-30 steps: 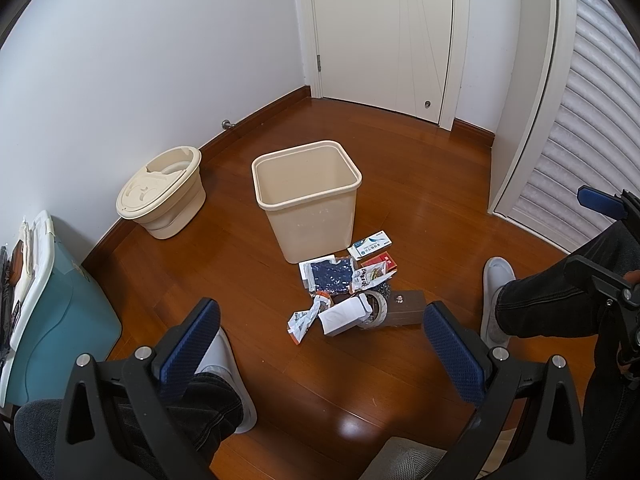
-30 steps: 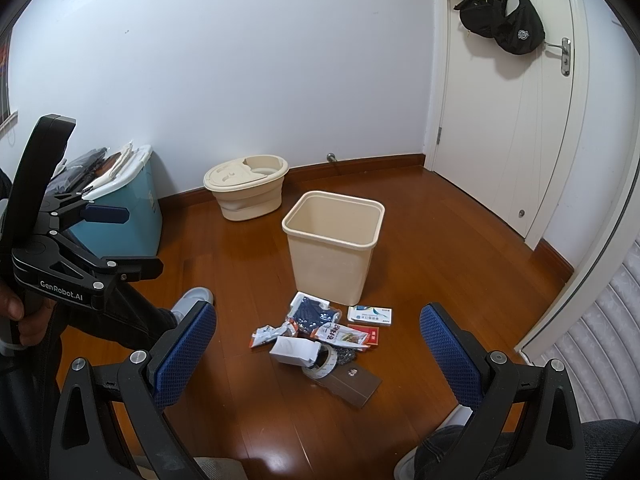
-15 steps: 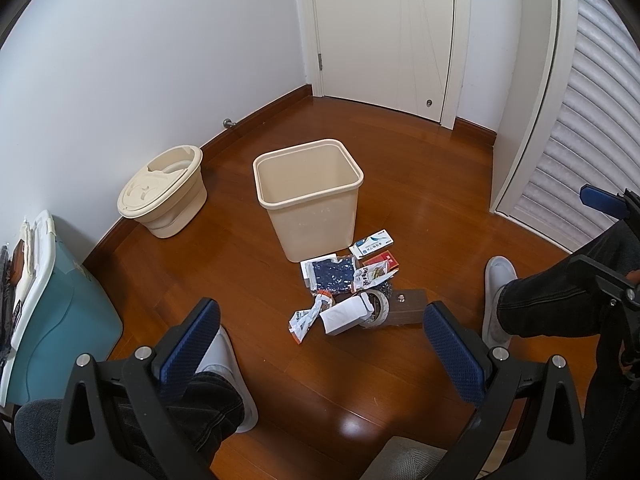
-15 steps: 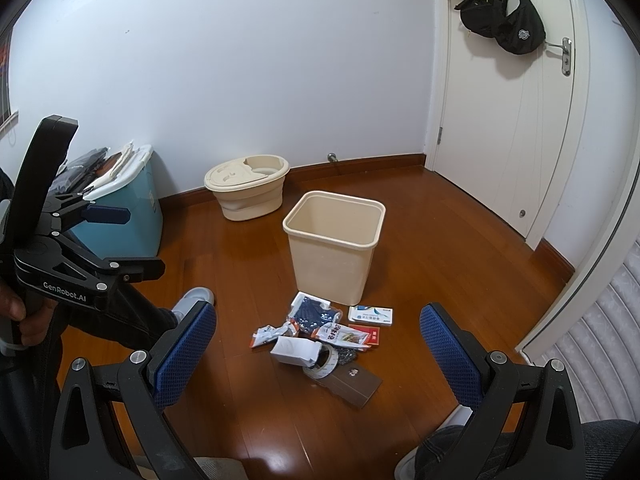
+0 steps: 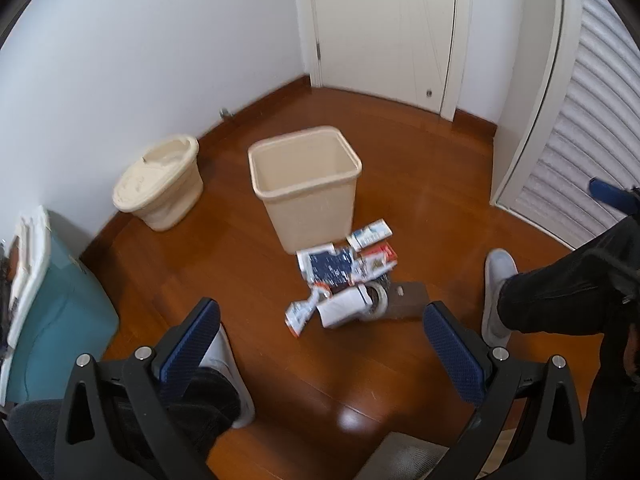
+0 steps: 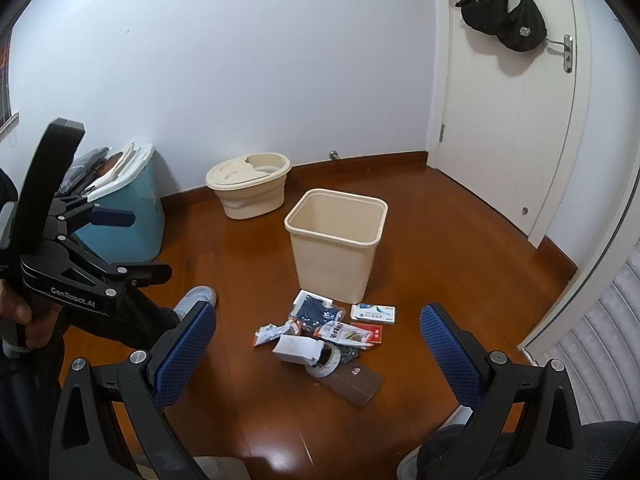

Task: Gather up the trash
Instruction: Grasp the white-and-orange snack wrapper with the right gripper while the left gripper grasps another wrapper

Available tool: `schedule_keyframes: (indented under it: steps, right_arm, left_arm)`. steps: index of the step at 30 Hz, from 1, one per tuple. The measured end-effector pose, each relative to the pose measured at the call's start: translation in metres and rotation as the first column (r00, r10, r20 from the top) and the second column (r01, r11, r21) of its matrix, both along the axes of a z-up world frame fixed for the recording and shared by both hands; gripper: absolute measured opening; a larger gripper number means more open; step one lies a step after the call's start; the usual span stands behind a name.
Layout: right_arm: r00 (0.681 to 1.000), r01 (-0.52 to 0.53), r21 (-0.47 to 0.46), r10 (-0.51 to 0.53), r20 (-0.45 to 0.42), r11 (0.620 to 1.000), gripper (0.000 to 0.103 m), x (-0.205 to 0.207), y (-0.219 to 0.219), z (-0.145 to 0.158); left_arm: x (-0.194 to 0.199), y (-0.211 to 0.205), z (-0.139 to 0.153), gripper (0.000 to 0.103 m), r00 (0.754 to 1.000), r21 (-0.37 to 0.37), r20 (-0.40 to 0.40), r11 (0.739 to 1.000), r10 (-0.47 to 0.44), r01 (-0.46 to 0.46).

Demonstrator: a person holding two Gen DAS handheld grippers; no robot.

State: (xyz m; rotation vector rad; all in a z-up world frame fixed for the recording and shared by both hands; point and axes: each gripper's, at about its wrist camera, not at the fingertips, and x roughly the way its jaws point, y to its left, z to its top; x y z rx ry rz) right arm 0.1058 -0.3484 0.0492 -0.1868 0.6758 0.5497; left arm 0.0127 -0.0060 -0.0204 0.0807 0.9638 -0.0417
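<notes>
A pile of trash lies on the wooden floor in front of an empty beige bin (image 5: 306, 184), which also shows in the right wrist view (image 6: 335, 240). The pile holds a white box (image 5: 344, 307), a tape roll (image 5: 375, 301), a brown box (image 5: 408, 300), a dark blue packet (image 5: 326, 267), wrappers (image 5: 300, 314) and a white-blue carton (image 5: 369, 234). In the right wrist view I see the white box (image 6: 298, 349), brown box (image 6: 356, 380) and blue packet (image 6: 316, 311). My left gripper (image 5: 320, 344) and right gripper (image 6: 316, 352) are both open, empty and held high above the pile.
A beige lidded tub (image 5: 158, 182) stands by the wall. A teal bin (image 5: 52, 308) with stacked items stands at the left. A white door (image 6: 512, 120) with hanging bags and a slatted shutter (image 5: 592, 128) bound the room. The person's shoes (image 5: 498, 284) stand beside the pile.
The left wrist view has tilted slightly down and forward, with some blur. The right gripper has hardly moved. The trash and bin stay in place.
</notes>
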Motion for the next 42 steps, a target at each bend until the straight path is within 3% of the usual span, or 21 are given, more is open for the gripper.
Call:
schedule_keyframes:
  steps: [5,9,12,14,16,18,20,21,22,23,24,26,28,34,37,39,41,42]
  right_arm:
    - [0.988,0.104,0.027,-0.1,-0.117,0.994,0.103,0.03,-0.014,-0.02]
    - [0.964,0.19,0.024,-0.182,-0.195,0.982,0.103,0.082,-0.017,-0.03]
    - [0.923,0.25,0.018,-0.233,-0.306,0.968,0.103,0.131,-0.017,-0.053]
    - [0.876,0.293,0.024,-0.258,-0.407,0.956,0.103,0.165,-0.019,-0.078]
    - [0.808,0.344,0.017,-0.287,-0.515,0.939,0.103,0.196,-0.021,-0.113]
    - [0.722,0.397,0.002,-0.311,-0.618,0.918,0.103,0.227,-0.019,-0.16]
    - [0.566,0.481,0.018,-0.295,-0.769,0.877,0.103,0.253,-0.018,-0.224]
    - [0.455,0.559,0.025,-0.281,-0.845,0.829,0.103,0.261,-0.02,-0.26]
    - [0.384,0.613,0.024,-0.271,-0.883,0.79,0.103,0.264,-0.021,-0.281]
    - [0.282,0.692,0.009,-0.259,-0.924,0.722,0.103,0.266,-0.024,-0.313]
    - [0.204,0.753,-0.015,-0.254,-0.945,0.658,0.103,0.267,-0.026,-0.339]
    - [0.114,0.802,-0.058,-0.248,-0.962,0.595,0.103,0.271,-0.024,-0.375]
    - [0.068,0.824,-0.077,-0.233,-0.97,0.562,0.103,0.274,-0.019,-0.401]
    - [0.033,0.856,-0.072,-0.194,-0.98,0.512,0.098,0.286,-0.003,-0.448]
    - [0.024,0.879,-0.067,-0.184,-0.983,0.472,0.081,0.289,0.002,-0.456]
    - [0.01,0.881,-0.077,-0.182,-0.983,0.467,0.071,0.293,0.004,-0.462]
    - [-0.002,0.888,-0.084,-0.18,-0.984,0.452,0.054,0.294,0.006,-0.473]
    - [-0.008,0.892,-0.086,-0.174,-0.985,0.443,0.052,0.295,0.005,-0.476]
  left_arm:
    - [0.05,0.0,-0.055,0.103,0.979,0.033,-0.2,0.999,0.042,-0.036]
    - [0.091,-0.006,-0.103,0.103,0.94,0.029,-0.335,0.998,0.058,-0.052]
    - [0.113,-0.009,-0.155,0.103,0.894,0.054,-0.442,0.997,0.073,-0.055]
    - [0.123,0.002,-0.193,0.103,0.834,0.001,-0.537,0.989,0.124,-0.147]
    - [0.127,0.018,-0.227,0.103,0.779,-0.03,-0.593,0.961,0.205,-0.276]
    - [0.129,0.026,-0.247,0.103,0.741,-0.025,-0.615,0.933,0.269,-0.359]
    - [0.129,0.036,-0.261,0.103,0.706,-0.03,-0.631,0.9,0.321,-0.436]
    - [0.128,0.041,-0.269,0.103,0.69,-0.044,-0.639,0.88,0.339,-0.473]
    - [0.129,0.044,-0.273,0.103,0.677,-0.05,-0.647,0.867,0.351,-0.497]
    - [0.128,0.047,-0.278,0.103,0.663,-0.05,-0.654,0.854,0.364,-0.518]
    - [0.127,0.051,-0.286,0.103,0.65,-0.046,-0.661,0.845,0.374,-0.533]
    - [0.125,0.056,-0.303,0.103,0.626,-0.034,-0.677,0.832,0.388,-0.553]
    - [0.123,0.06,-0.322,0.103,0.596,-0.026,-0.695,0.815,0.401,-0.578]
    - [0.119,0.065,-0.348,0.103,0.553,0.0,-0.721,0.798,0.418,-0.603]
    - [0.121,0.066,-0.35,0.103,0.552,-0.002,-0.719,0.793,0.422,-0.609]
    - [0.124,0.065,-0.351,0.103,0.559,-0.002,-0.714,0.797,0.422,-0.604]
    - [0.126,0.064,-0.352,0.103,0.565,0.001,-0.71,0.802,0.421,-0.597]
    - [0.126,0.063,-0.352,0.103,0.566,0.002,-0.709,0.804,0.421,-0.595]
